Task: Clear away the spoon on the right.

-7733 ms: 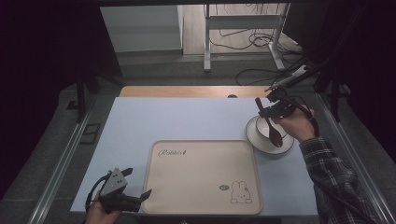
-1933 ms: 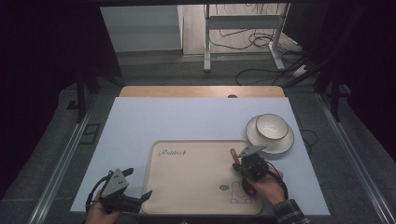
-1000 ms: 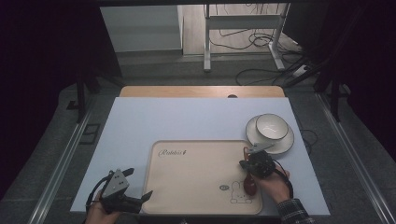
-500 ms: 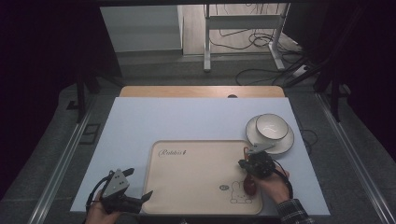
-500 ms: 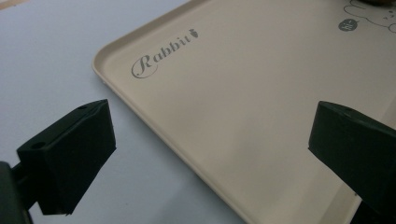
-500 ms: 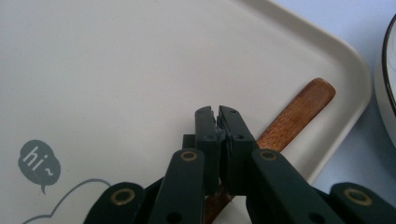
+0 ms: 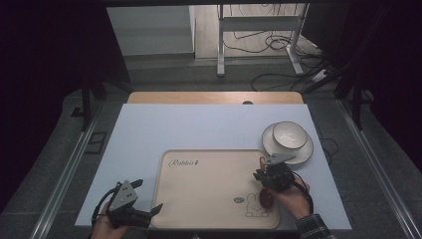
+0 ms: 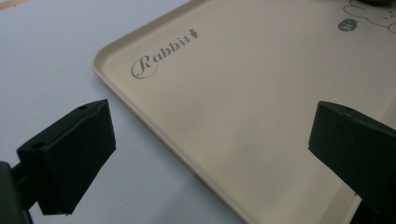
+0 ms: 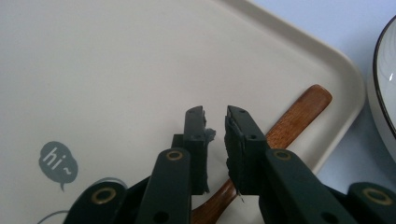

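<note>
A brown wooden spoon lies flat along the right edge of the beige "Rabbit" tray, its handle end pointing toward the bowl. My right gripper hovers just over the spoon's handle. In the right gripper view the right gripper is open by a narrow gap with nothing between the jaws, and the handle passes beneath them. My left gripper rests at the tray's near left corner. It stands wide open over the tray, holding nothing.
A white bowl with a dark rim sits on a white plate just beyond the tray's far right corner; the bowl's rim shows at the right. The pale blue table top stretches behind the tray.
My right gripper carried the spoon from the bowl down to the tray's right edge. Over the last second it has barely shifted. The left gripper has stayed put.
</note>
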`<act>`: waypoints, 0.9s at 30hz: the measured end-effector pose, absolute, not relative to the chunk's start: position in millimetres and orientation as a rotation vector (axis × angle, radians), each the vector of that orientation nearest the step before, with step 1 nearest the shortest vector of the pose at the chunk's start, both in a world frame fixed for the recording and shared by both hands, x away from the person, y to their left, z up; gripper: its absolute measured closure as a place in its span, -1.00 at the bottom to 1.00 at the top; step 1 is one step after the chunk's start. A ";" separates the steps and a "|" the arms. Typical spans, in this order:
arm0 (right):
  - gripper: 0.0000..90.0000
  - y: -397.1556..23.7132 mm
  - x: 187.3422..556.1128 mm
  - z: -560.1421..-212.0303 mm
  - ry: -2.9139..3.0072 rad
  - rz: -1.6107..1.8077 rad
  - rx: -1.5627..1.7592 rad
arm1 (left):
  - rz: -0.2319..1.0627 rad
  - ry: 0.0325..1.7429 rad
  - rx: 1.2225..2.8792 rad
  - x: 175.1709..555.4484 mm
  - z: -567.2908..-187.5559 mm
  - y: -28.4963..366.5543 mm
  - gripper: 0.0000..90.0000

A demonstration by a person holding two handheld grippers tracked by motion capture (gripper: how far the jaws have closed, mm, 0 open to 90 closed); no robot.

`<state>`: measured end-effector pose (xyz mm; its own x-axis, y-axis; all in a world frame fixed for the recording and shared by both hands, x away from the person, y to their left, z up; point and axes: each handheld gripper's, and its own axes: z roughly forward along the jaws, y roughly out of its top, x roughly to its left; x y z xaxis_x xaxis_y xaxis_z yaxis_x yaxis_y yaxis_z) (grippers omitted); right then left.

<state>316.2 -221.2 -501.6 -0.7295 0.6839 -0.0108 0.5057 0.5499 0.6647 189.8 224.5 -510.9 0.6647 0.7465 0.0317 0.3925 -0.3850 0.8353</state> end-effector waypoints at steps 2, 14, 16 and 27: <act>0.69 -221.5 314.9 -500.6 2.519 0.953 0.989 | 0.518 0.882 2.013 189.8 -510.9 224.6 -0.99; 0.39 -222.7 306.0 -494.0 2.509 0.954 0.972 | 0.518 0.880 2.013 189.7 -510.9 224.6 -0.99; 0.36 -222.8 305.4 -493.6 2.507 0.956 0.975 | 0.518 0.880 2.013 189.7 -510.9 224.6 -0.99; 0.06 -228.0 294.7 -487.5 2.485 0.972 0.975 | 0.518 0.878 2.014 189.5 -510.9 224.6 -0.99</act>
